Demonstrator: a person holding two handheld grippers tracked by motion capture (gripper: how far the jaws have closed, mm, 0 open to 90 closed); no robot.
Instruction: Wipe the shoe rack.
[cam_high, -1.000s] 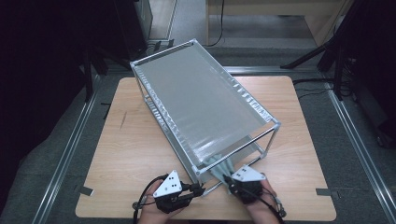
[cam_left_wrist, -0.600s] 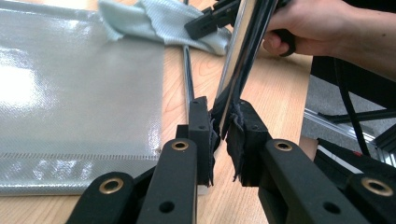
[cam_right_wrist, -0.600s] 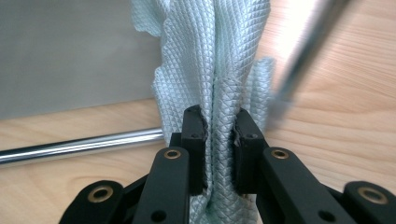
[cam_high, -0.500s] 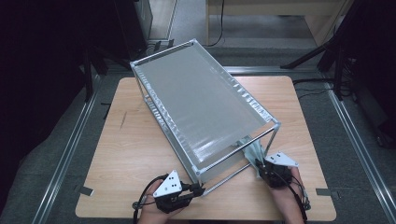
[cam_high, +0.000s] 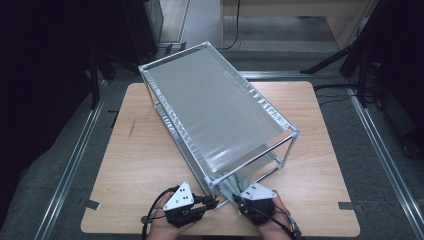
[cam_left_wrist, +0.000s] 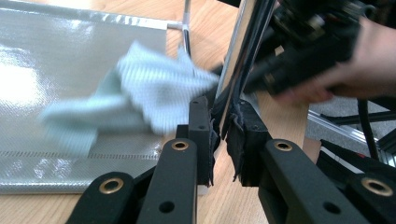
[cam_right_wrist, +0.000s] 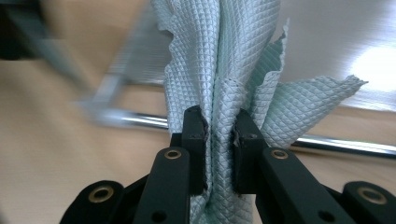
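Note:
A metal rack (cam_high: 215, 110) with a silvery sheet lies tilted on the wooden table (cam_high: 140, 165). At the rack's near corner my left gripper (cam_high: 212, 202) is shut on a chrome post (cam_left_wrist: 243, 51); the post stands pinched between the pads of the left gripper (cam_left_wrist: 223, 119). My right gripper (cam_high: 239, 200) sits just right of that corner, shut on a pale green waffle cloth (cam_high: 227, 186). In the right gripper view the cloth (cam_right_wrist: 224, 56) bunches up between the pads of the right gripper (cam_right_wrist: 219, 123), in front of a chrome bar (cam_right_wrist: 345, 145). The left gripper view catches the cloth (cam_left_wrist: 144, 88) blurred.
The rack takes up the table's middle and far side, with bare wood to its left and right. A hand (cam_left_wrist: 369, 65) holds the other gripper (cam_left_wrist: 303, 46) close behind the post. Dark stands and floor rails surround the table.
My right gripper swung right along the rack's lower bar with the cloth, then came back left to the near corner. The left gripper has stayed in place.

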